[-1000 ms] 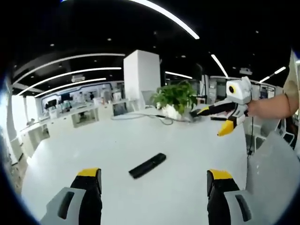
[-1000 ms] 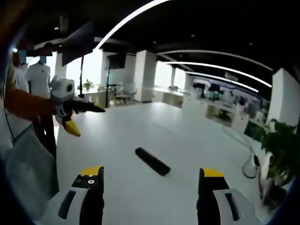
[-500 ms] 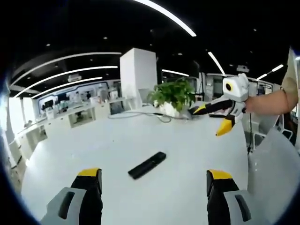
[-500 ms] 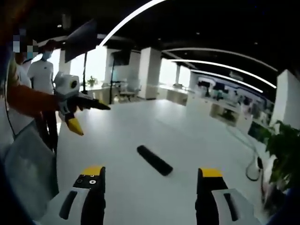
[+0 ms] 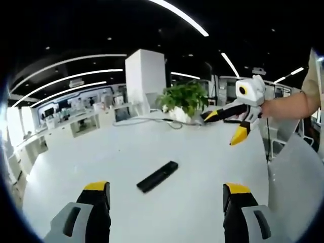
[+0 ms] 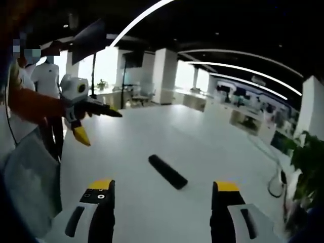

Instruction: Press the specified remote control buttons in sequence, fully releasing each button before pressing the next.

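In the left gripper view, the left tongs (image 5: 166,195) stand spread wide and empty above the white tabletop (image 5: 101,157). The slim black remote control (image 5: 157,176) lies flat between and beyond them. The right tongs (image 5: 225,125) hover gaping near a leafy green potted plant (image 5: 183,98).

In the right gripper view, the right tongs (image 6: 163,193) stand parted, empty, short of the remote (image 6: 167,171). The left tongs (image 6: 98,125) hang agape at left.
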`<state>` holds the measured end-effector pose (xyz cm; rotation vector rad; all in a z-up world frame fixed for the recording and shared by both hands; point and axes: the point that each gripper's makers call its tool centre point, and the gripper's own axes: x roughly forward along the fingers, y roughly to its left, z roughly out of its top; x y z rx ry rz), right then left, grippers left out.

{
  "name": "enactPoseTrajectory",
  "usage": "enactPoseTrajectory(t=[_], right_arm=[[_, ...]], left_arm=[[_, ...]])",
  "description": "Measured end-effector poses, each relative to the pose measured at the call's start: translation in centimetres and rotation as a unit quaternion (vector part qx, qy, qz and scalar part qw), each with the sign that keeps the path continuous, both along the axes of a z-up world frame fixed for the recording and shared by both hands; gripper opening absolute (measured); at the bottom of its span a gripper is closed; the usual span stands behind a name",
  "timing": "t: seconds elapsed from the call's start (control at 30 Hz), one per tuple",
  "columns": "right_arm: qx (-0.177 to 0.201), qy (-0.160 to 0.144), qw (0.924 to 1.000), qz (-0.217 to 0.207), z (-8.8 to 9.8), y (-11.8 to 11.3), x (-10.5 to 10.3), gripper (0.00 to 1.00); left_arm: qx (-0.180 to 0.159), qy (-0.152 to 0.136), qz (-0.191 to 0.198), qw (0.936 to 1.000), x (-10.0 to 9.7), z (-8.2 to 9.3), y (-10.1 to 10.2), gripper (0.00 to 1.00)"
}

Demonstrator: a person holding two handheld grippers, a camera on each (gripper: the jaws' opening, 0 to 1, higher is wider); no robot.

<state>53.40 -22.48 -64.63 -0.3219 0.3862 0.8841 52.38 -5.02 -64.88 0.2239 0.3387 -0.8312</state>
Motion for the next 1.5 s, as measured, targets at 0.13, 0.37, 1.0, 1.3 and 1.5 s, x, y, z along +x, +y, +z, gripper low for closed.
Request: enactPoseTrajectory(t=[0.13, 0.37, 1.0, 1.3, 1.5], right_arm=[[-0.002, 0.001, 1.0, 0.002, -0.1, 0.1, 0.3, 0.76], [-0.011, 0.005, 0.9998, 0.013, -0.7, 0.3, 0.8, 0.75], [-0.029, 0.016, 0.9991, 0.026, -1.6, 0.5, 1.7, 0.73], [-0.038, 0.016, 0.9986, 0.034, -1.9, 0.6, 2.2, 0.72], [-0.044, 0.017, 0.9982, 0.039, -2.1, 0.9, 2.4, 0.72]], left_arm=[[0.003, 0.002, -0.002, 1.0, 0.3, -0.2, 0.1, 0.96], [0.007, 0.007, -0.008, 0.9999, 0.8, -0.6, 0.2, 0.95], [0.019, 0.018, -0.025, 0.9993, 1.8, -1.6, -0.6, 0.94], [0.025, 0.021, -0.032, 0.999, 2.4, -1.7, -0.6, 0.92], [0.034, 0.021, -0.034, 0.9986, 2.9, -1.9, -0.3, 0.91]])
